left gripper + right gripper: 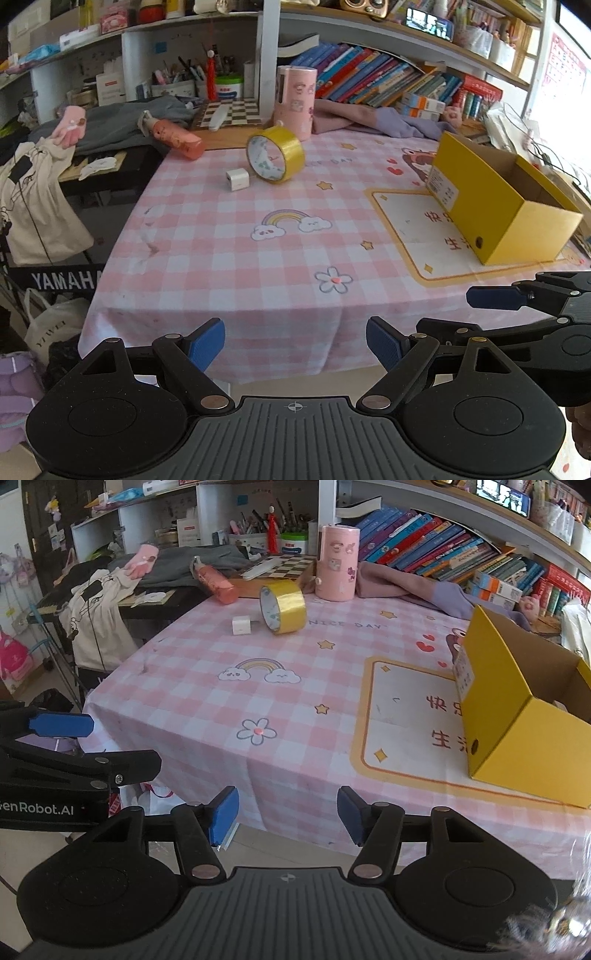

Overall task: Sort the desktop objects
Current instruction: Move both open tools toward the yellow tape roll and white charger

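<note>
- Yellow cardboard box [524, 716], open at the top, runs off the right edge of our right-wrist view, so its far end and most of its inside stay hidden from us.
- Our left gripper [295, 345] hangs off the near edge of the desk [236, 258] with its jaws spread wide and nothing between them.
- Our right gripper [288, 814] has its jaws partly apart, also empty; from the left-wrist view only its side shows, cut off at the right.
- Across the pink-checked cloth, well apart from both grippers, a roll of gold tape [276, 154] stands on edge, with a small white cube-shaped plug [237, 179] just beside it.
- Behind them stand a pink cylindrical container [295, 101] and a salmon spray bottle [177, 138] lying tilted; grey clothing and leaning books crowd the back.
</note>
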A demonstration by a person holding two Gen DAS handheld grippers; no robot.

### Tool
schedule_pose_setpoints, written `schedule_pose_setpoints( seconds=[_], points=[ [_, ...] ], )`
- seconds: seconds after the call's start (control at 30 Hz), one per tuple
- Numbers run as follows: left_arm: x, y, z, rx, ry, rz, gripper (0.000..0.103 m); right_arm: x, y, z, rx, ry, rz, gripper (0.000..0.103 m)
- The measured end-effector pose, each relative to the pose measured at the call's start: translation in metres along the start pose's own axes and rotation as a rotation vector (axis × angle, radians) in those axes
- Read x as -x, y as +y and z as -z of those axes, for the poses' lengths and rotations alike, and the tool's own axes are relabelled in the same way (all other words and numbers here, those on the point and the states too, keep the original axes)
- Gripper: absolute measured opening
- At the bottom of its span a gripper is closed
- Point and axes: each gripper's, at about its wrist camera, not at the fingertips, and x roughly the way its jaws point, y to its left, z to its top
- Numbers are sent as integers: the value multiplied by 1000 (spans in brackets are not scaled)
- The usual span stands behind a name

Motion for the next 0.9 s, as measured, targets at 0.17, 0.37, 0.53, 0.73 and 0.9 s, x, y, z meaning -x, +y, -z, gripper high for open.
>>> schedule_pose_setpoints(
  seconds=[0.17,0.37,0.53,0.73,0.9],
  points=[
    [-14,2,-12,18,4,-4,86,-11,-6,-11,7,-3,6,57],
    [-33,4,-30,31,3,-14,86,-29,-19,-27,2,7,8,58],
    [-50,7,-51,38,-8,-28,86,-44,-32,-44,-11,1,18,58],
    [-69,8,-77,42,-24,-44,86,-63,-50,-67,-43,-15,30,59],
    [-85,9,-95,37,-30,-60,86,-79,-63,-86,-72,-18,23,59]
  ],
)
